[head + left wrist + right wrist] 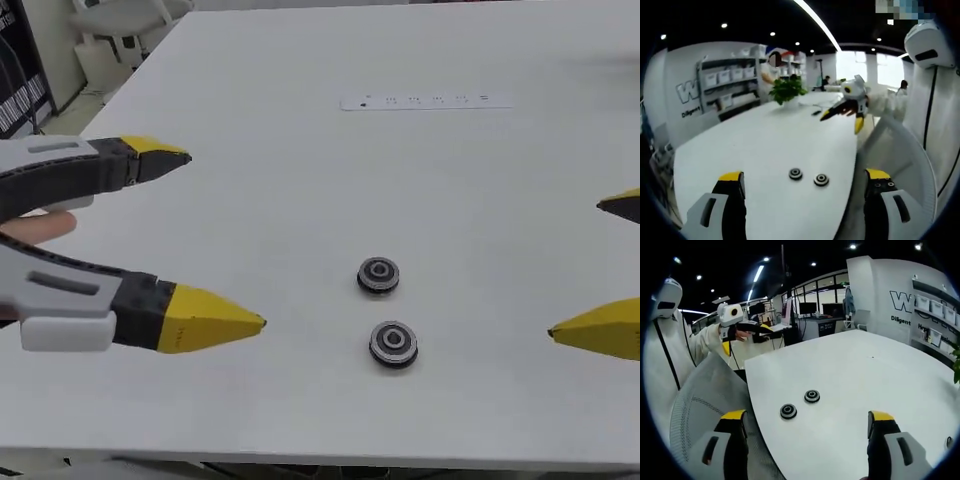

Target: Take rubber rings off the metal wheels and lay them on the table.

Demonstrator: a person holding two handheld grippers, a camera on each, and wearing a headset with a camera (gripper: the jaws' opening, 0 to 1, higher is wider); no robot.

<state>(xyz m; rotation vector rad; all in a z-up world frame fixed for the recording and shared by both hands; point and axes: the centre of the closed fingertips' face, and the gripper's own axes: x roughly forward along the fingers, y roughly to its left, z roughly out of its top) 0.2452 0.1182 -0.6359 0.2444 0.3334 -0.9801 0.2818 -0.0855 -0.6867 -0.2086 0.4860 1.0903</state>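
Left gripper point(224, 240) and right gripper point(574, 269) gaped empty, flanking two wheels point(378, 276) — approach step; next, steady one, pinch its rubber ring point(374, 344).

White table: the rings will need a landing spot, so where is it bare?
Bare between the two black-ringed grey metal wheels and the flat white power strip, and either side toward the open yellow-tipped left gripper and right gripper. Crowded only at the wheels.
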